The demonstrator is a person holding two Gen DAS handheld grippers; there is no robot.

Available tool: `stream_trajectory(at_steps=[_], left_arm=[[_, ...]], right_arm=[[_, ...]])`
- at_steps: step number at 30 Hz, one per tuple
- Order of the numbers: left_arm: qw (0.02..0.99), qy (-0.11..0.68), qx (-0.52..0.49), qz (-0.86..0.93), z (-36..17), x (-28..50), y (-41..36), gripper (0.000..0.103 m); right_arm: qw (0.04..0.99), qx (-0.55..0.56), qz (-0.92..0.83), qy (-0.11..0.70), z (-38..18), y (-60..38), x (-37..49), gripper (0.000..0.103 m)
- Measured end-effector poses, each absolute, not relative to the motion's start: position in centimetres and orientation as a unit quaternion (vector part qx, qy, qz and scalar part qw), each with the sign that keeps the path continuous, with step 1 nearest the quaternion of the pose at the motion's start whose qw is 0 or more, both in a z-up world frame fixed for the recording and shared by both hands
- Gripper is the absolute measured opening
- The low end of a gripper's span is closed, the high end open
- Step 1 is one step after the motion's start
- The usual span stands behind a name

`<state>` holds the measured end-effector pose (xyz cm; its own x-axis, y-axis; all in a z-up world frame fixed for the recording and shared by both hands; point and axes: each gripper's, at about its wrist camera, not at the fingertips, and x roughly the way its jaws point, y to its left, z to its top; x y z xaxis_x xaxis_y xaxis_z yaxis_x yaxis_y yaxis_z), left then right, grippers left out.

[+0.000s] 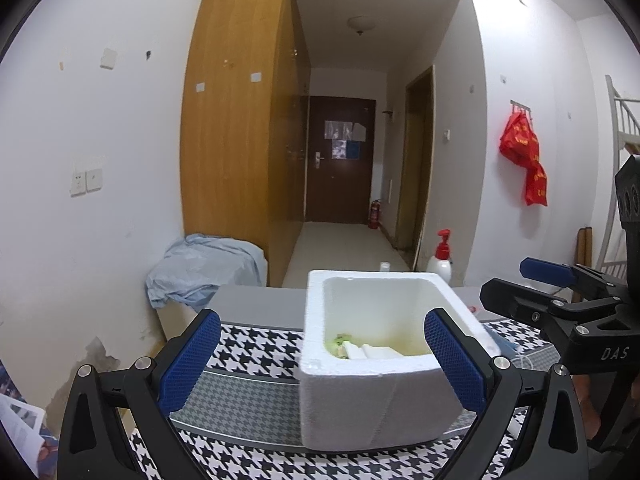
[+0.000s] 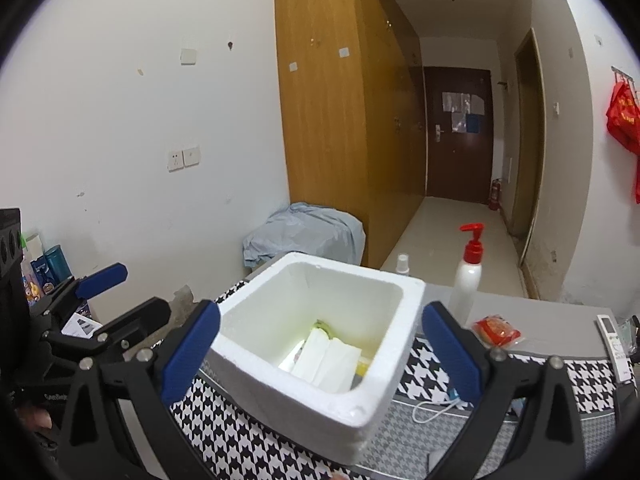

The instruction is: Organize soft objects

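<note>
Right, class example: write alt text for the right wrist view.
An open right gripper hovers over a white foam box holding folded white packets, on a houndstooth cloth. A red-capped pump bottle stands behind.

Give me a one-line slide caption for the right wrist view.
Open right gripper poised over a white foam box holding white folded soft items, on a houndstooth cloth.

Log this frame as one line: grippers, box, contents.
left gripper: open, empty | right gripper: open, empty | foam box: on houndstooth cloth | contents: white folded items, green item
</note>
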<state>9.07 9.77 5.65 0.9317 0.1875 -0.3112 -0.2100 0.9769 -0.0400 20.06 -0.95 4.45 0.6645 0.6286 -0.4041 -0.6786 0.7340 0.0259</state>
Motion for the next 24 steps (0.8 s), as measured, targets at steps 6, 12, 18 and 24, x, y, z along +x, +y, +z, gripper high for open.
stream_trajectory(at_steps=[6,12,18,24], left_arm=[[0.984,0.150,-0.030,0.096,6.2,8.5,8.3,0.102],[0.987,0.140,-0.019,0.082,6.8,8.1,6.6,0.102],[0.988,0.140,-0.009,0.065,6.7,7.8,4.8,0.102],[0.990,0.136,-0.005,0.048,6.2,7.8,3.9,0.102]], right_arm=[[0.914,-0.056,0.356,0.187,4.6,-2.6,19.1,0.103],[0.920,-0.047,0.345,0.178,5.1,-4.4,18.3,0.103],[0.924,-0.044,0.338,0.173,5.0,-6.3,17.4,0.103],[0.929,-0.036,0.325,0.171,4.6,-7.9,17.2,0.103]])
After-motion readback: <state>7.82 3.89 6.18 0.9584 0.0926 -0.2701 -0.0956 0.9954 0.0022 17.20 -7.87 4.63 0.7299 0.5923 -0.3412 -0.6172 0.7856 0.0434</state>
